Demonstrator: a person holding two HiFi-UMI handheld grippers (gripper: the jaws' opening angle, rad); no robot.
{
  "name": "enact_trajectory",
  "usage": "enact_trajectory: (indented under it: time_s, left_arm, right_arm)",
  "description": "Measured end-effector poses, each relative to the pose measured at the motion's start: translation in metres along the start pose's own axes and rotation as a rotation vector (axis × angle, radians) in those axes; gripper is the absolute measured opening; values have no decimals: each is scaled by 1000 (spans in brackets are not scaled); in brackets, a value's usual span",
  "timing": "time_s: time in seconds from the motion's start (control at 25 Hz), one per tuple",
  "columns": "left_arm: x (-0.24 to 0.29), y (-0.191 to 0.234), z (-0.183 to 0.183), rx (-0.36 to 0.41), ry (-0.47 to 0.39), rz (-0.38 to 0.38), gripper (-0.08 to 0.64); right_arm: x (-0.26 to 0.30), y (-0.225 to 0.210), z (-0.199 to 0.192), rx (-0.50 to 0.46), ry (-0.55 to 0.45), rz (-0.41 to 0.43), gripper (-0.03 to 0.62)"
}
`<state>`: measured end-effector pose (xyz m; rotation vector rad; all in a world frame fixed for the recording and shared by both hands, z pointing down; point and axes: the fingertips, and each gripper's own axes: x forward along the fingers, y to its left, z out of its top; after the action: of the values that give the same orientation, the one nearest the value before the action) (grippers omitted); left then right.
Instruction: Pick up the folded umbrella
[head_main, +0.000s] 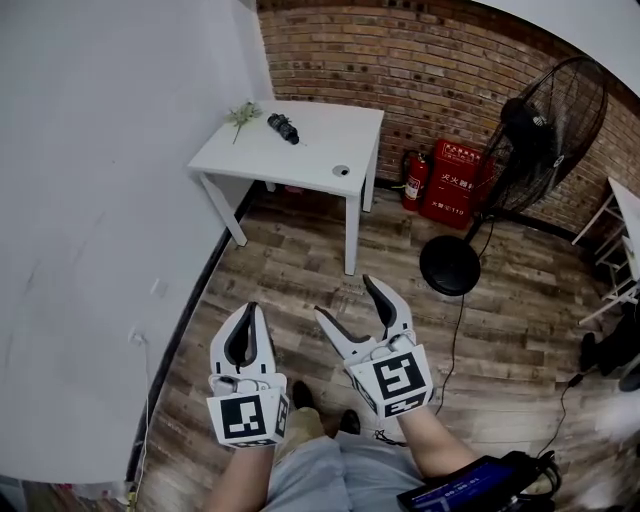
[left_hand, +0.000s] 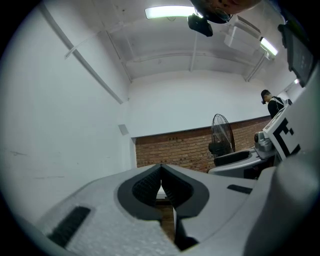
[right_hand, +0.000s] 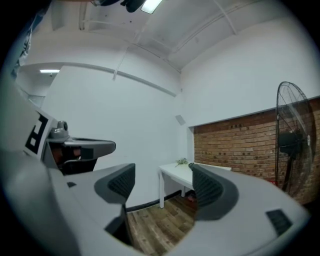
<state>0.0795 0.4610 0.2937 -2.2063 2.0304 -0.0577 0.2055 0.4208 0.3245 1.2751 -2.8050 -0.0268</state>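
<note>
Umbrella lies folded on the white table, well ahead of both your grippers; only the head view shows it. Your left gripper is closed and empty; your right gripper gapes wide, framing the table in its own view.
</note>
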Motion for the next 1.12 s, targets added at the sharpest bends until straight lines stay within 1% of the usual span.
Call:
enact_trajectory:
  time_s: [0.2, 0.36, 0.56, 0.72, 0.92, 1.12]
  left_arm:
    - [20, 20, -14, -11, 12, 7, 6]
    - [45, 41, -28, -27, 25, 11, 6]
    - [92, 81, -37, -12, 23, 17, 6]
    - [137, 115, -51, -3, 22, 4, 6]
    - [189, 158, -55, -11, 9, -10, 6]
    - [227, 194, -46, -7, -32, -20, 6]
  right_arm:
    - [27, -9, -6, -5, 2, -17, 351]
    - [58, -17, -14, -3, 24, -23, 347]
    - [119, -24, -22, -4, 39, -14, 347]
    - [175, -31, -28, -14, 50, -29, 340]
    - [239, -40, -15, -38, 45, -52, 339]
    - [287, -44, 7, -63, 18, -69, 342]
